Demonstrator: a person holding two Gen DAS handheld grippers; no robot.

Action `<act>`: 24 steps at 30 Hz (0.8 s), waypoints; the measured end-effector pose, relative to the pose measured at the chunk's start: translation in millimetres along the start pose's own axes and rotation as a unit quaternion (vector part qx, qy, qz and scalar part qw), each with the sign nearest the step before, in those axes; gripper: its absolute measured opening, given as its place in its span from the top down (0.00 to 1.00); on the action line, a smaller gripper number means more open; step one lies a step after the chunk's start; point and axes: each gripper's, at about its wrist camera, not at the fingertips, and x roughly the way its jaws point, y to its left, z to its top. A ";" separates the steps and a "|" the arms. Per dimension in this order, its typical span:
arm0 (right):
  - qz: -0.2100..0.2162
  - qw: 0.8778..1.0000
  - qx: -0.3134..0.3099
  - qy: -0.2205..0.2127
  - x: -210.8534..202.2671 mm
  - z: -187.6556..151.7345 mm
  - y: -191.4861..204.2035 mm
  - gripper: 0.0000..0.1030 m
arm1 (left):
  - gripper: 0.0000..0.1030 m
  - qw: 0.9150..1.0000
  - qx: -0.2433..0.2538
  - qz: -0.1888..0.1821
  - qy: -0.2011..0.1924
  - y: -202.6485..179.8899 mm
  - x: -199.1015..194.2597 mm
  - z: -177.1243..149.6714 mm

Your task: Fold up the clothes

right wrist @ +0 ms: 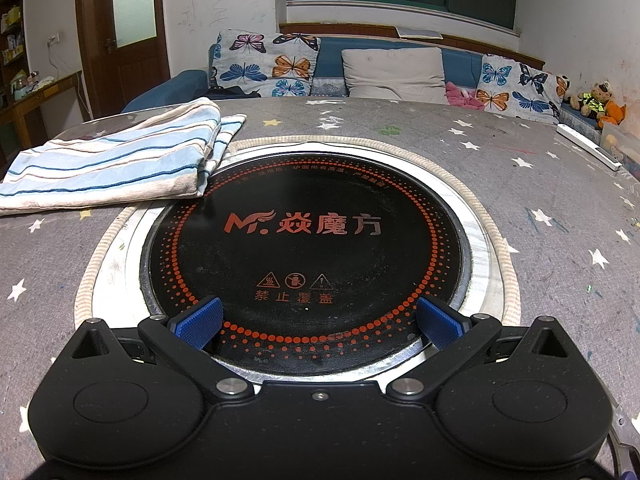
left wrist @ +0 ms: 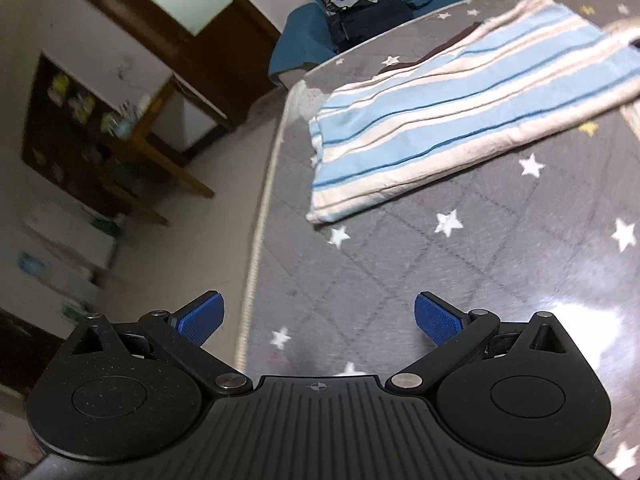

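Garment: a striped cloth (left wrist: 460, 108) in light blue, white and beige lies on the table, already doubled into a flat oblong of several layers; whether more folds are wanted, the pictures do not settle.

Direction from left gripper: the cloth lies ahead and to the right of the left gripper (left wrist: 319, 320), with bare table between them; no contact.

Direction from right gripper: the cloth lies ahead and to the left of the right gripper (right wrist: 319, 322), well apart from it.

Long axis: in the left wrist view it runs from the near left corner away to the far right, so it lies slanted to the line of the fingers.

Nearer gripper: by my judgement the left one, because its view shows the cloth's short end close in front.

Left gripper state: jaws spread wide, nothing between the blue pads.

Right gripper state: also spread wide and empty, hovering above the near rim of the black cooktop (right wrist: 308, 248).

Contact of cloth: one corner overlaps the metal ring of the cooktop.

Surface: a round table (right wrist: 540, 200) under a grey cover printed with stars.

Room: a blue sofa (right wrist: 460, 64) with butterfly cushions behind the table, a window above it, a dark wooden door (right wrist: 120, 36) at the left.
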 end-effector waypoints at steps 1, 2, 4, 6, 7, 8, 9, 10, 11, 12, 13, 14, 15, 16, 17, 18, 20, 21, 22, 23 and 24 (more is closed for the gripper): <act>0.000 1.000 0.000 0.000 0.0 0.0 0.0 0.00 | 0.00 1.000 0.004 0.002 0.000 -0.8 -0.7 0.1; 0.000 1.000 0.000 0.000 0.0 0.0 0.0 0.00 | 0.00 1.000 0.003 -0.007 0.001 -0.3 -1.5 0.1; 0.000 1.000 0.000 0.000 0.0 0.0 0.0 0.00 | 0.00 1.000 0.002 -0.023 0.002 0.6 -3.1 0.0; 0.000 1.000 0.000 0.000 -0.1 0.0 -0.1 0.00 | 0.00 0.999 -0.001 -0.035 0.005 2.3 -3.1 0.1; 0.000 1.000 0.000 0.000 -0.1 0.0 -0.1 0.00 | 0.00 0.999 -0.005 -0.047 0.011 2.7 -1.0 0.3; 0.000 1.000 0.000 0.000 0.0 0.0 0.0 0.00 | 0.00 0.998 -0.009 -0.058 0.017 4.3 -0.1 1.0; 0.000 1.000 0.000 0.000 0.0 0.0 0.0 0.00 | 0.00 0.998 -0.011 -0.062 0.019 4.0 0.8 1.0; 0.000 1.000 0.000 0.000 0.0 0.0 0.0 0.00 | 0.00 0.996 -0.021 -0.085 0.029 6.8 2.6 2.4; 0.000 1.000 0.000 0.000 0.0 0.0 0.0 0.00 | 0.00 0.994 -0.026 -0.097 0.032 8.3 3.3 3.1; 0.000 1.000 0.000 0.000 0.1 0.0 0.2 0.00 | 0.00 0.993 -0.029 -0.105 0.035 8.3 3.9 3.4; 0.000 1.000 0.000 0.000 0.1 0.0 0.1 0.00 | 0.00 0.991 -0.036 -0.120 0.042 9.8 5.0 4.3; 0.000 1.000 0.000 0.000 0.1 0.0 0.1 0.00 | 0.00 0.990 -0.039 -0.129 0.046 10.6 5.8 4.8; 0.000 1.000 0.000 0.000 0.1 0.0 0.1 0.00 | 0.00 0.988 -0.043 -0.138 0.050 11.4 6.5 5.3; 0.000 1.000 0.000 0.000 0.0 0.0 0.1 0.00 | 0.00 0.987 -0.046 -0.147 0.054 12.1 7.3 5.8; 0.000 1.000 0.000 0.000 0.0 0.0 0.0 0.00 | 0.00 0.986 -0.047 -0.152 0.058 11.4 8.8 5.9; 0.000 1.000 0.000 0.000 0.1 0.0 0.1 0.00 | 0.00 0.985 -0.048 -0.156 0.060 10.6 9.9 5.4; 0.000 1.000 0.000 0.000 0.0 0.0 0.1 0.00 | 0.00 0.981 -0.056 -0.174 0.067 11.7 10.4 5.2; 0.000 1.000 0.000 0.000 0.1 0.0 0.1 0.00 | 0.00 0.980 -0.057 -0.176 0.068 11.6 11.1 4.9; 0.000 1.000 0.000 0.000 0.0 0.0 0.1 0.00 | 0.00 0.979 -0.060 -0.180 0.071 12.0 11.6 4.6; 0.000 1.000 0.000 0.000 0.0 0.0 0.1 0.00 | 0.00 0.978 -0.063 -0.184 0.073 12.4 12.1 4.3; 0.000 1.000 0.000 0.000 0.1 0.0 0.1 0.00 | 0.00 0.978 -0.064 -0.186 0.074 12.8 12.4 4.5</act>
